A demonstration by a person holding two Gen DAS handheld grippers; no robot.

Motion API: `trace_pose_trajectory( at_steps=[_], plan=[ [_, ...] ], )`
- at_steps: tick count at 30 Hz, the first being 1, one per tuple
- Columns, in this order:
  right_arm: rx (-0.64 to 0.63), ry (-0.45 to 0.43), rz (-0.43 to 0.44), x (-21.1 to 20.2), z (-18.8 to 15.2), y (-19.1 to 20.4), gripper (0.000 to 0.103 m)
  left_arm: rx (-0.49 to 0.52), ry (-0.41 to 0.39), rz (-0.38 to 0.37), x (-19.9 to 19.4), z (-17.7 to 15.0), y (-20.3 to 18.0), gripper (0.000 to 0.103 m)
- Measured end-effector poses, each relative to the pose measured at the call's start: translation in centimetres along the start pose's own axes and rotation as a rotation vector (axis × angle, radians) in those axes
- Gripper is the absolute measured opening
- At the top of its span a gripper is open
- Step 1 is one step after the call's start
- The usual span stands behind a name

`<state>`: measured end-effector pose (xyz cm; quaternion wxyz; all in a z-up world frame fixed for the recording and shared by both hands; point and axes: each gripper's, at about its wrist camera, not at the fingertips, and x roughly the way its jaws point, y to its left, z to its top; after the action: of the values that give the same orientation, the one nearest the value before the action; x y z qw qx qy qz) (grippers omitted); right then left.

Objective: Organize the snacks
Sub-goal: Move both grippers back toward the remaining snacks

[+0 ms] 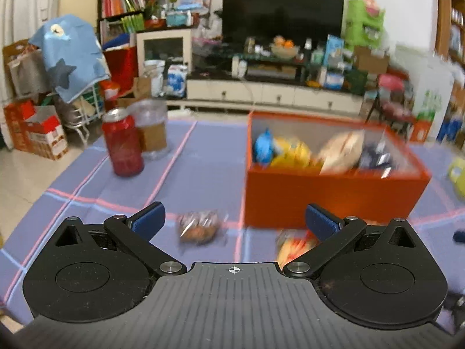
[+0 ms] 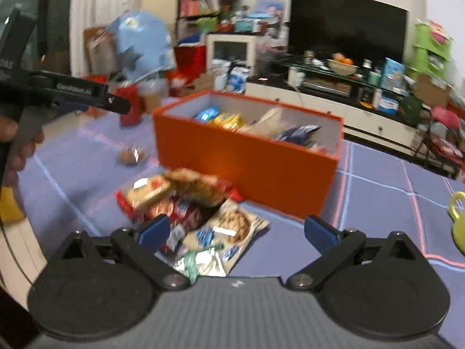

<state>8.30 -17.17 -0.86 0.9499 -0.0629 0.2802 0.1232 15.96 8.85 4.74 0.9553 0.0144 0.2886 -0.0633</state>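
Note:
An orange box (image 1: 319, 200) (image 2: 247, 160) stands on the blue checked cloth and holds several snack packets: blue, yellow, beige and dark blue. My left gripper (image 1: 235, 221) is open with nothing between its blue pads; a small clear-wrapped brown snack (image 1: 199, 226) lies on the cloth just ahead of it, and an orange-red packet (image 1: 293, 247) lies by its right finger. My right gripper (image 2: 237, 231) is open above a loose pile of snack packets (image 2: 197, 212) in front of the box. The small brown snack (image 2: 130, 155) also shows left of the box.
A red can (image 1: 123, 144) and a clear plastic jar (image 1: 151, 129) stand at the cloth's far left. A yellow-green mug (image 2: 457, 218) sits at the right. The hand with the left gripper (image 2: 66, 90) shows at the left of the right wrist view. The room behind is cluttered.

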Motion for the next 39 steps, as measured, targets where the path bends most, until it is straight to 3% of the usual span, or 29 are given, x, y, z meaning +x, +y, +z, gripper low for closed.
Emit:
trace_pose_trajectory(
  at_steps=[4, 11, 14, 18, 24, 28, 33, 39],
  plan=[
    [-0.037, 0.067, 0.057, 1.7, -1.8, 0.5, 0.094, 0.100, 0.093, -0.001, 2.3, -1.8, -0.8, 0.087],
    [-0.062, 0.114, 0.096, 3.0, -2.3, 1.1, 0.092, 0.139, 0.133, -0.019, 4.6, -2.6, -1.8, 0.087],
    [-0.074, 0.160, 0.121, 3.9, -2.6, 1.5, 0.082, 0.174, 0.163, -0.045, 5.4, -2.8, -2.2, 0.081],
    [-0.087, 0.203, 0.145, 4.8, -2.9, 2.2, 0.078, 0.205, 0.190, -0.070, 6.4, -3.0, -2.8, 0.070],
    [-0.083, 0.216, 0.165, 5.1, -3.0, 2.6, 0.075, 0.181, 0.199, -0.154, 7.4, -2.8, -3.0, 0.058],
    [-0.075, 0.220, 0.171, 5.0, -2.9, 2.4, 0.074, 0.192, 0.215, -0.210, 7.5, -2.9, -3.9, 0.058],
    [-0.034, 0.227, 0.166, 5.2, -2.6, 1.7, 0.069, 0.180, 0.277, -0.206, 9.0, -3.6, -4.5, 0.048],
    [-0.033, 0.227, 0.153, 5.3, -2.6, 2.0, 0.066, 0.185, 0.264, -0.203, 9.0, -3.9, -5.1, 0.045]
  ],
)
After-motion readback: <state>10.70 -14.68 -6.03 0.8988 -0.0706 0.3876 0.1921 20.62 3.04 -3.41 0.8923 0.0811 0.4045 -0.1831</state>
